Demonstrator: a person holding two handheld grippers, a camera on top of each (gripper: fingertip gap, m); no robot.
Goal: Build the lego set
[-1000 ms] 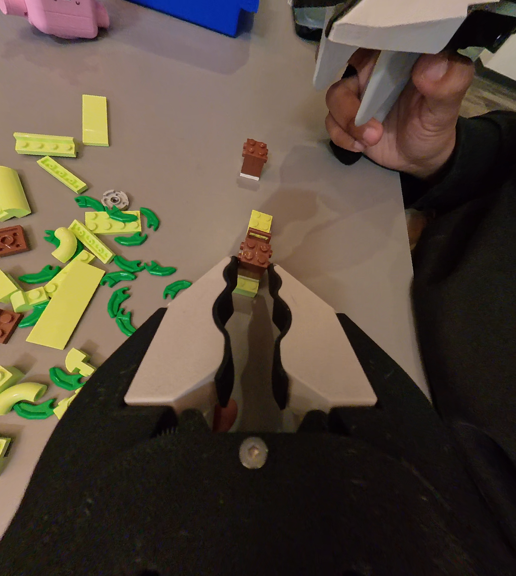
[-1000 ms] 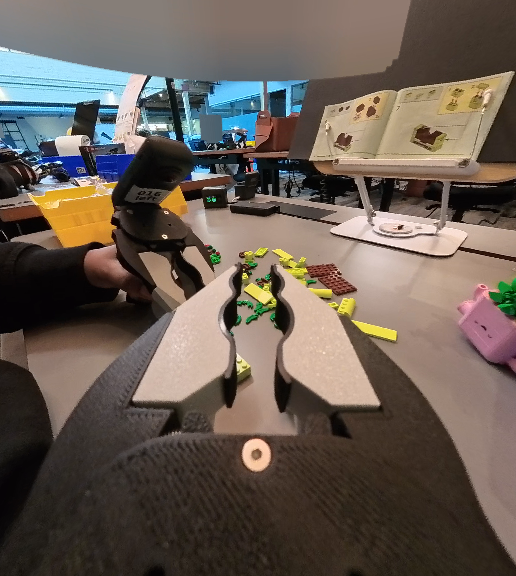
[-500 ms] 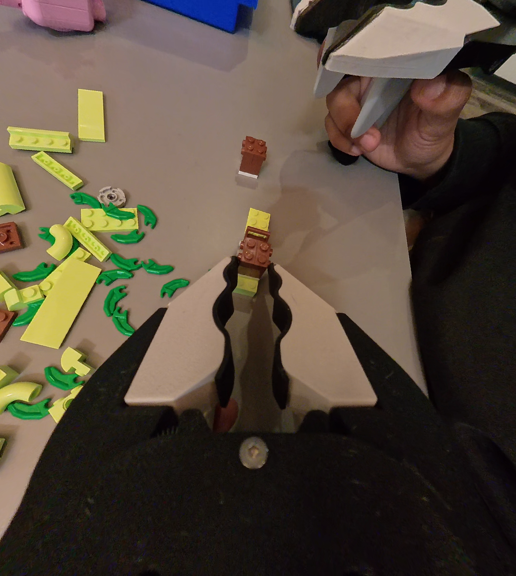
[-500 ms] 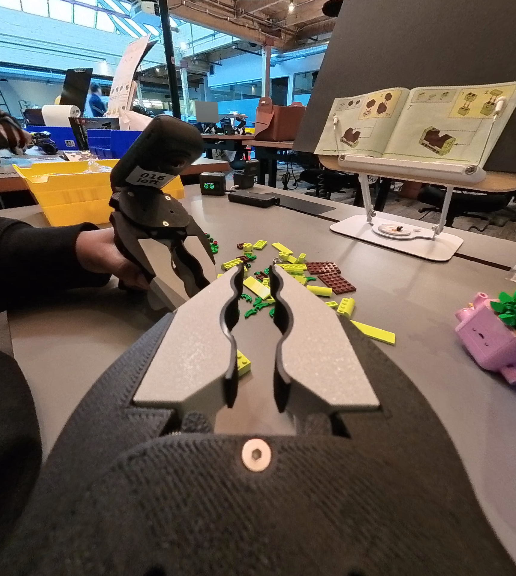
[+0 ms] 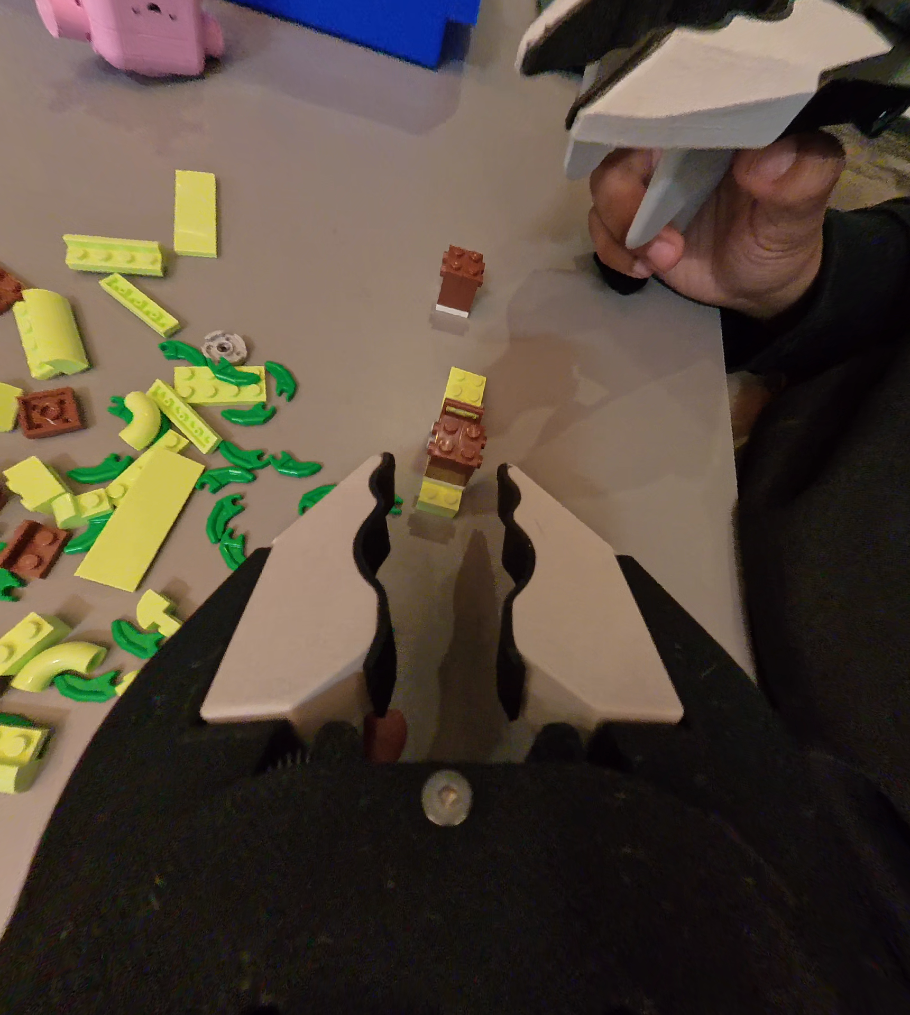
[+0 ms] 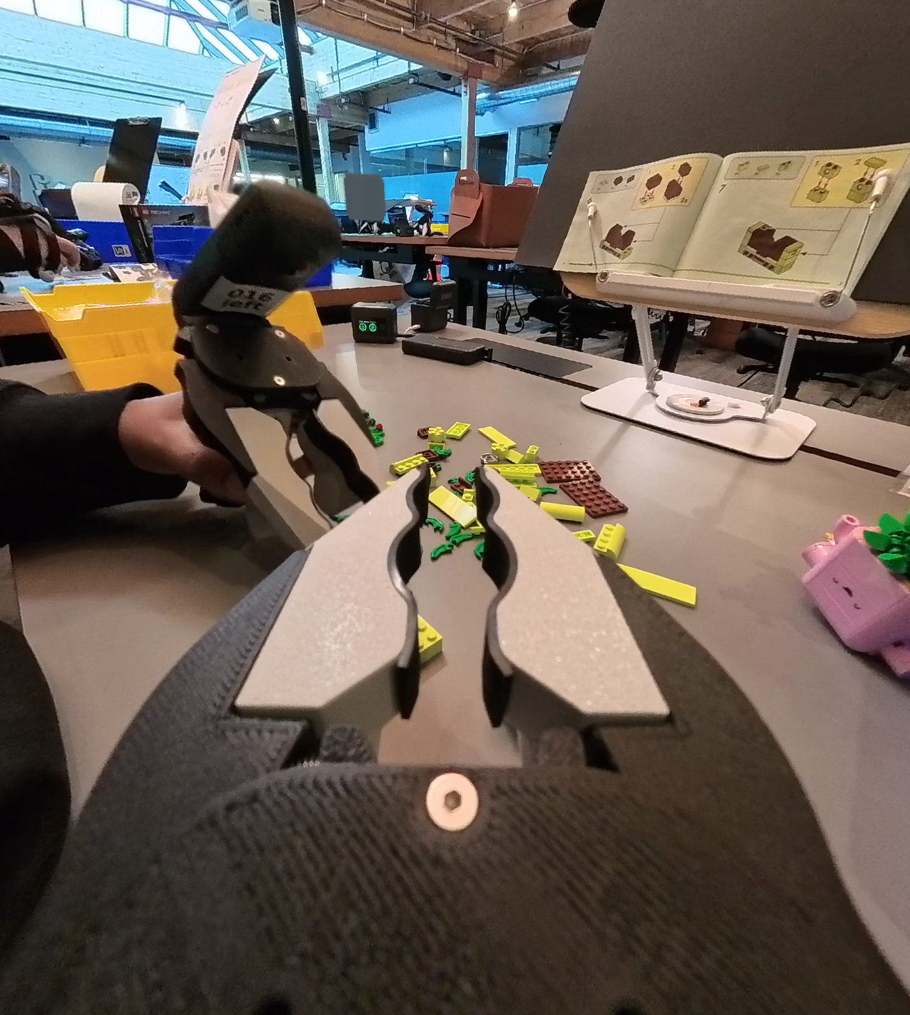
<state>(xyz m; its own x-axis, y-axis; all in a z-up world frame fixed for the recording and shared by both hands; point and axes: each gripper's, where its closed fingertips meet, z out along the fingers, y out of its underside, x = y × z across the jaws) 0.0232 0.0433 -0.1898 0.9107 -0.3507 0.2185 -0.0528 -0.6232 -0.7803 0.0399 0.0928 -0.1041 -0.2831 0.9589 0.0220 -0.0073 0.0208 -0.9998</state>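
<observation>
In the left wrist view my left gripper (image 5: 444, 464) is open, its tips on either side of a small stack of brown and lime bricks (image 5: 455, 445) that stands free on the grey table. A second small brown stack (image 5: 461, 280) stands farther off. My right gripper (image 5: 705, 110) hangs above the table's right edge, held by a hand. In the right wrist view my right gripper (image 6: 452, 475) is narrowly open and empty, above a lime brick (image 6: 428, 640). The left gripper (image 6: 326, 483) shows to its left, pointing down.
Loose lime, brown and green pieces (image 5: 139, 439) lie to the left, with brown plates (image 6: 579, 483) among them. A pink pot figure (image 6: 881, 582), a blue bin (image 5: 364, 22), a yellow bin (image 6: 112, 329) and an instruction booklet on a stand (image 6: 738, 214) surround them. The table edge (image 5: 727, 494) is close on the right. Left tips to right tips: about 10 centimeters. About 20 centimeters separates my right fingertips from the pink pot figure (image 6: 881, 582).
My left gripper has opened and let go of the brown and lime stack, which now stands on the table. The right gripper has shifted slightly, its jaws unchanged.
</observation>
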